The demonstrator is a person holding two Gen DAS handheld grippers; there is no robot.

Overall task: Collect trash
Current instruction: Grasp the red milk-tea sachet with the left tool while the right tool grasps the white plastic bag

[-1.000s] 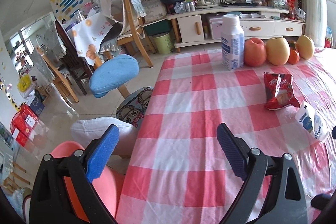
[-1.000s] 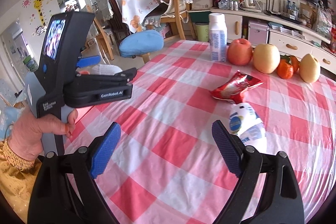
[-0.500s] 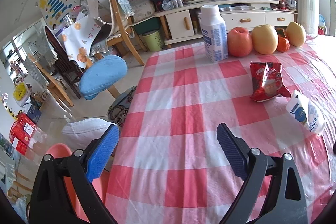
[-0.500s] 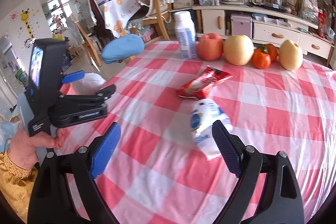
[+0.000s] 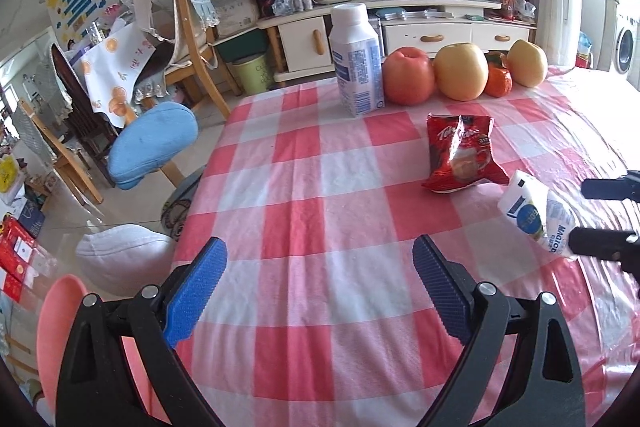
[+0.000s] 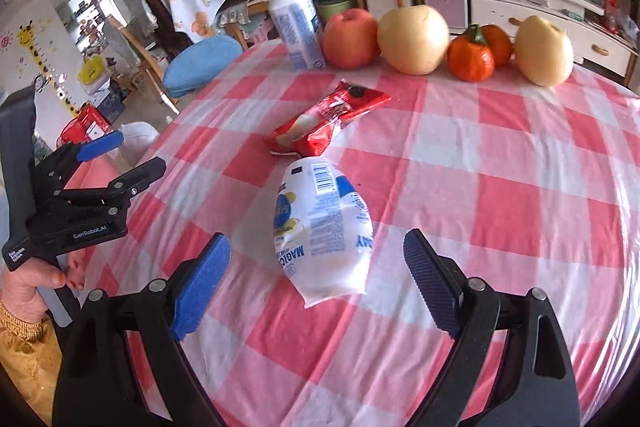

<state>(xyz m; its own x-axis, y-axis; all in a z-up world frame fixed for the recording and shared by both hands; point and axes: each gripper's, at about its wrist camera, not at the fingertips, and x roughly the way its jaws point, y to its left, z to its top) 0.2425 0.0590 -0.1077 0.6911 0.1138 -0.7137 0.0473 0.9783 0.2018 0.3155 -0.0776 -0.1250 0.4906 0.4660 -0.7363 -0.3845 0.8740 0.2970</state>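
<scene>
White packet: the crumpled white plastic snack packet with blue print [image 6: 322, 231] lies flat on the red-and-white checked tablecloth [image 6: 500, 203], just ahead of your right gripper [image 6: 316, 275] and lined up between its two blue pads.
Red packet: the crinkled red foil wrapper [image 6: 328, 121] lies just beyond the white one, nearly touching its far end.
Right gripper: jaws spread wide, holding nothing; neither pad touches the packet yet.
Left gripper: your left gripper [image 5: 320, 281] is also wide open and empty, hovering over bare cloth near the table edge, well apart from both packets.
How it will handle: judge both packets as very light, thin and soft; the film looks slick and will buckle rather than resist.
Where to hold: close across the puffed middle of the white packet, so the pads gather a fold of film instead of skating off a flat edge.
Risk: the glossy cover over the cloth may let the packet slide ahead of your pads.
Leave alone: the white plastic bottle [image 6: 294, 23] and the row of fruit [image 6: 412, 39] look like keepers.
</scene>
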